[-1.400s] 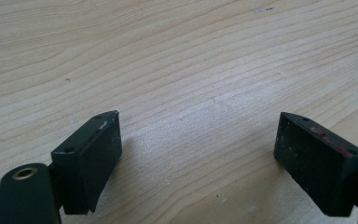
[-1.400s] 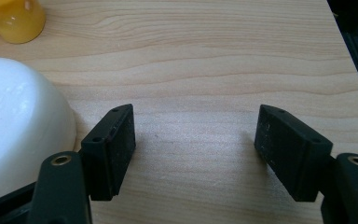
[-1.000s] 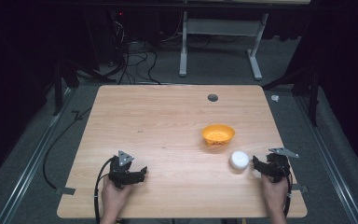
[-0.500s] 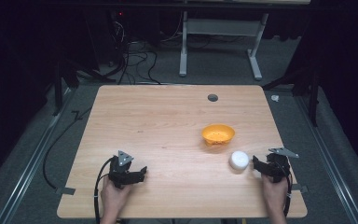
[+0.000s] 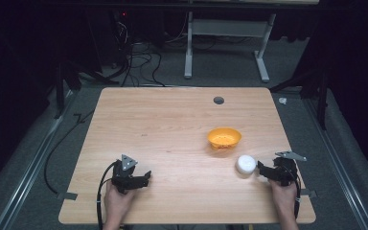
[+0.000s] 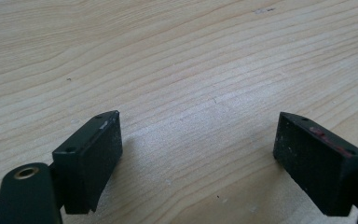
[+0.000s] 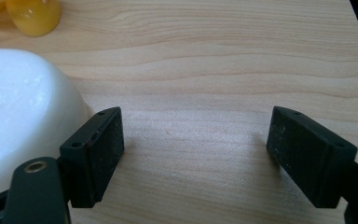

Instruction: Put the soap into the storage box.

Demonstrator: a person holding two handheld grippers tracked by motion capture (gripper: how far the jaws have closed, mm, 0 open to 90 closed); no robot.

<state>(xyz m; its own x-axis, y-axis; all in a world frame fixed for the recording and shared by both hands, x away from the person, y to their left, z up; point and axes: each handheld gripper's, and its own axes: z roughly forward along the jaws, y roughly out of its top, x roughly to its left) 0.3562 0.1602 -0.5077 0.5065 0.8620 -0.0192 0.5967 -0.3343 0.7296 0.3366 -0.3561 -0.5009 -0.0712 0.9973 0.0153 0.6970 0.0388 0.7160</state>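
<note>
Right gripper (image 5: 261,171) sits low near the table's (image 5: 172,124) front right corner, held in a hand (image 5: 283,197) coming in from the bottom edge; its jaws have just been opening and now stand spread w/ only bare wood between them. White bowl (image 5: 246,164) lies upside down just left of that gripper; in the right gripper view the bowl (image 7: 23,116) is just beside the outer face of the left jaw, whether touching can't be told, not btwn the jaws. Orange bowl (image 5: 224,138) stands upright a bit farther back, near the white one but apart. Left gripper (image 5: 143,176) rests near the front left, well apart from both bowls; the left gripper view shows its jaws spread wide over bare wood, nothing held.
</note>
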